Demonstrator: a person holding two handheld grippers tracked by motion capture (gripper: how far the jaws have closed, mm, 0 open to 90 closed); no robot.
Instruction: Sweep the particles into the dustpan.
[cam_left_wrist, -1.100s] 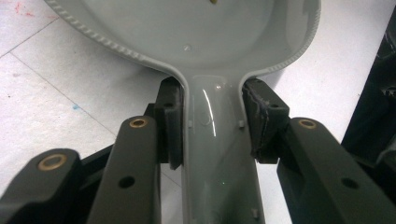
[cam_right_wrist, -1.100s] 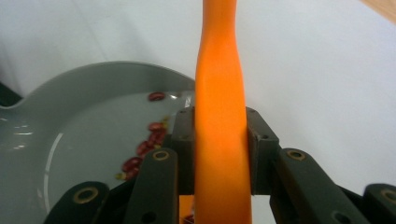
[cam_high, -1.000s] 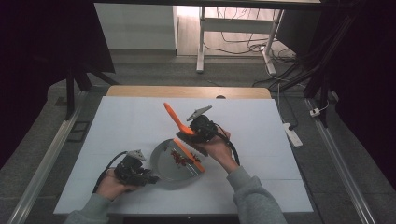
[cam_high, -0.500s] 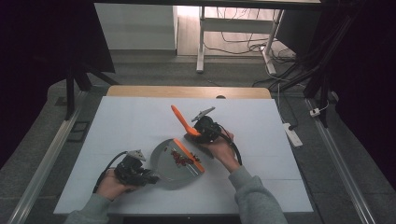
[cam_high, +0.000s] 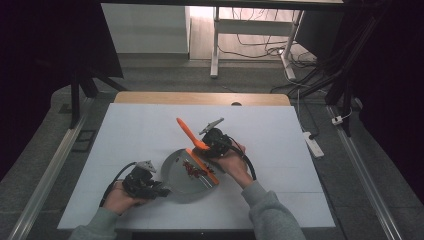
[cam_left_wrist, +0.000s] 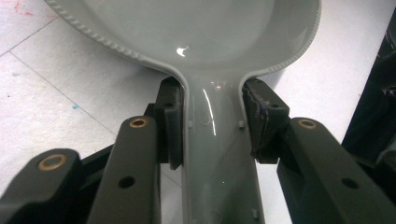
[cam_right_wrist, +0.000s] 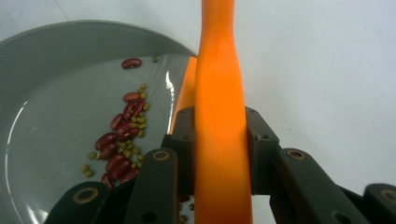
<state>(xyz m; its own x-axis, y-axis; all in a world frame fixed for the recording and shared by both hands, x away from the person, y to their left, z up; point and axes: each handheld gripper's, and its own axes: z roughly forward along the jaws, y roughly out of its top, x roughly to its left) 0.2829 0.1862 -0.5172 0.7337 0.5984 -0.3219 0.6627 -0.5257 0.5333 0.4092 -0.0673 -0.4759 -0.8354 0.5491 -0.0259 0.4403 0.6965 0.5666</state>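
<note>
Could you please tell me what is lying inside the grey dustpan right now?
Red beans and small green beans lie inside the grey dustpan; the orange brush and the hand-held gripper cover its near edge.

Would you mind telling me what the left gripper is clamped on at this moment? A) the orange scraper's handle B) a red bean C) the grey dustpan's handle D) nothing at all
C: in the left gripper view the fingers press both sides of the grey dustpan's handle, while the right gripper holds the orange scraper by the beans.
</note>
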